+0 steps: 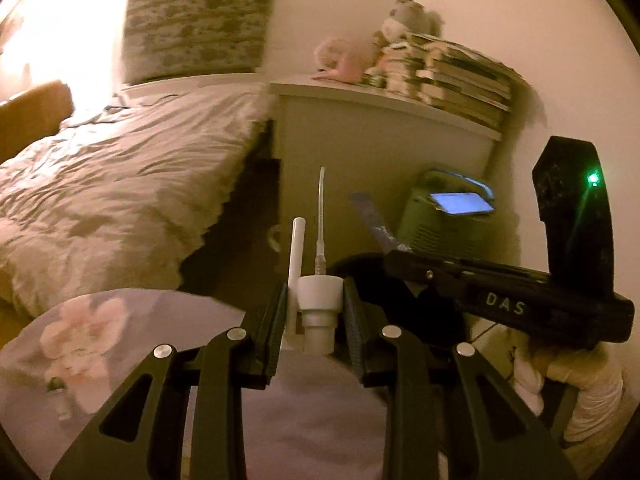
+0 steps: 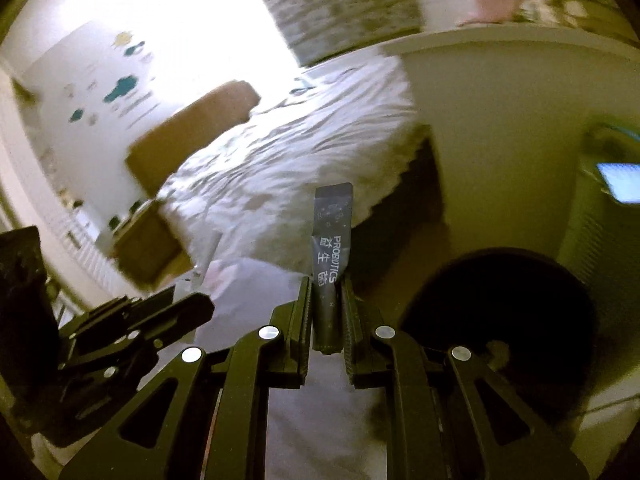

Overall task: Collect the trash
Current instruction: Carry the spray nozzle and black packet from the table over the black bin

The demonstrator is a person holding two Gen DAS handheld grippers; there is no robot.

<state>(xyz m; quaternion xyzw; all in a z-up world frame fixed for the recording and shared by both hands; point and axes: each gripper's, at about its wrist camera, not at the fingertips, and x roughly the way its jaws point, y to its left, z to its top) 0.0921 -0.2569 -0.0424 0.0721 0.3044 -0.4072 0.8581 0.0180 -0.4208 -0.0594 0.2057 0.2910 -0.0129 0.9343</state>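
My left gripper (image 1: 316,300) is shut on a white spray pump head (image 1: 319,304) with a thin clear dip tube (image 1: 321,216) and a white nozzle (image 1: 297,248), both pointing up. My right gripper (image 2: 326,300) is shut on a dark probiotics sachet (image 2: 333,236), held upright. The right gripper also shows in the left wrist view (image 1: 404,258), with the sachet (image 1: 374,220) sticking out of it, above a round black bin (image 1: 360,264). The bin shows in the right wrist view (image 2: 500,320) to the right of my right gripper. The left gripper appears at the left there (image 2: 200,308).
A round table with a floral top (image 1: 100,320) lies below the grippers. A bed with a white duvet (image 1: 120,184) is behind it. A white cabinet (image 1: 380,144) carries stacked books (image 1: 460,76). A green device with a lit phone (image 1: 460,204) stands by the wall.
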